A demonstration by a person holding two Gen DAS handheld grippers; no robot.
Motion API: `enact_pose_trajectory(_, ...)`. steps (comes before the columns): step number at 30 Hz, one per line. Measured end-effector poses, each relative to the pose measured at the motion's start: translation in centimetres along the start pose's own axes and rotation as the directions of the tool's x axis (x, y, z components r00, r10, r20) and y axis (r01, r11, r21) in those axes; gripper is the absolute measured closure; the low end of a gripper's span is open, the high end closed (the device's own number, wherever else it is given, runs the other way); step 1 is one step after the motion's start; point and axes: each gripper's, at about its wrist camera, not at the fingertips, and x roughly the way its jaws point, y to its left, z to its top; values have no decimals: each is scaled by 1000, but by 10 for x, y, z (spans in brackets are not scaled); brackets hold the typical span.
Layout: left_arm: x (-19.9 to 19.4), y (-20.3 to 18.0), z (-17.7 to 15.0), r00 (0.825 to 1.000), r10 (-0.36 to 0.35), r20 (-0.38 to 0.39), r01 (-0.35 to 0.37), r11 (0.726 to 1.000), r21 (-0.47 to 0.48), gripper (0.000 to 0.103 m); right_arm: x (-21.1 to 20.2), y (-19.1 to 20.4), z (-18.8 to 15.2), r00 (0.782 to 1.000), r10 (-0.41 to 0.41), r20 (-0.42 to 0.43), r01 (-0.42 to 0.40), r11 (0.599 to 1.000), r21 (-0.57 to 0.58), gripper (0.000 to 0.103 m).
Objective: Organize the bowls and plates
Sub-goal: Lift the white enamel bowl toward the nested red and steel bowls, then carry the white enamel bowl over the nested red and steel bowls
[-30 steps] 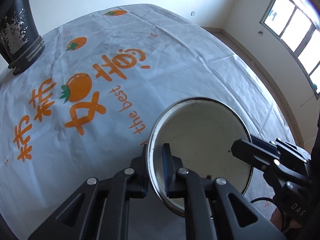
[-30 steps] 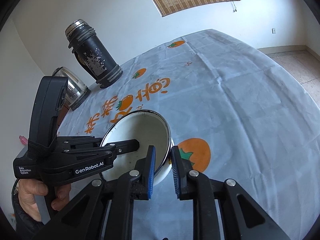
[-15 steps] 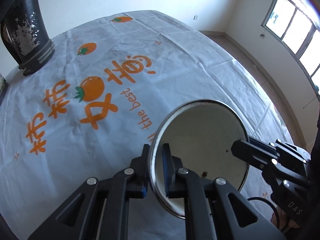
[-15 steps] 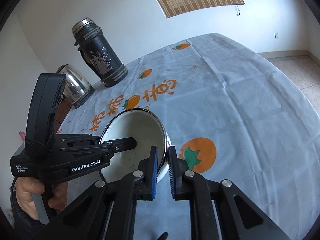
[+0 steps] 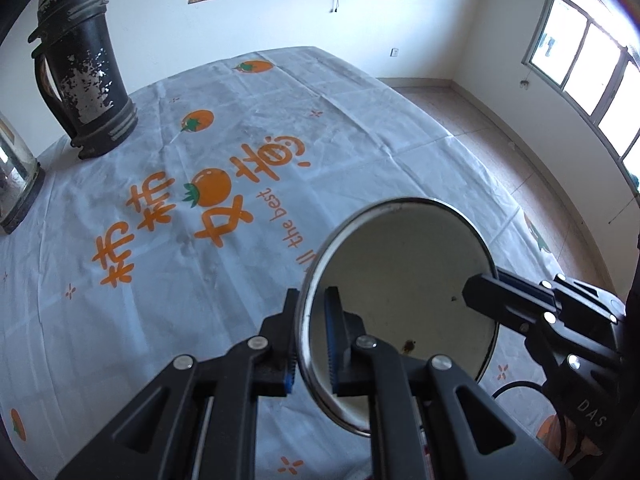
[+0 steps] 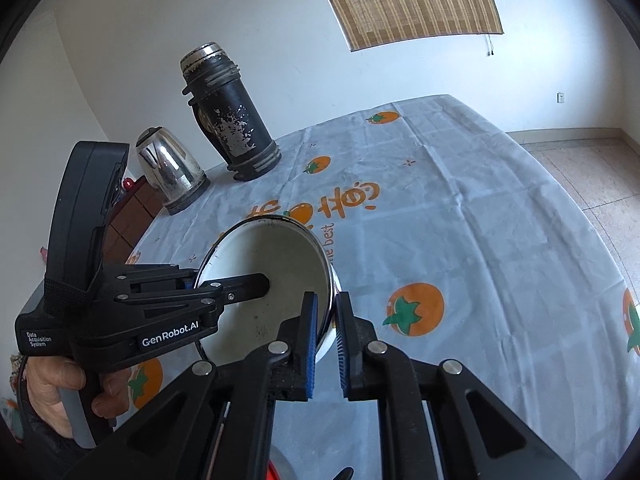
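White enamel bowl clamped (both rims), "GenRobot.AI" left hand-held gripper, right hand-held gripper

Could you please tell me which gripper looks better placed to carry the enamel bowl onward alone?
Probably the left gripper: its jaws pinch the enamel bowl rim tightly. The right gripper straddles the opposite rim, but a gap shows beside one pad, so its hold looks looser.

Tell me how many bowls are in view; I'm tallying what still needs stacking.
1. The white enamel bowl is held tilted above the tablecloth, with the left gripper and the right gripper clamped on opposite sides of its rim. Others may lie outside both views.
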Motion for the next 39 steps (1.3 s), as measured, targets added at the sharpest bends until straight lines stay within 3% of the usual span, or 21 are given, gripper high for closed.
enact_pose_trajectory(20, -5, 0, -16, 1000, 8, -5, -8, 999, -34, 94, -5, 4, -7, 1000, 5, -8, -5, 1000, -2, 95)
enact_pose_trajectory(39, -39, -14, -37, 1000, 7, 30, -6, 999, -43, 93, -44, 20, -20, 999, -2, 34, 3, 999, -33, 95)
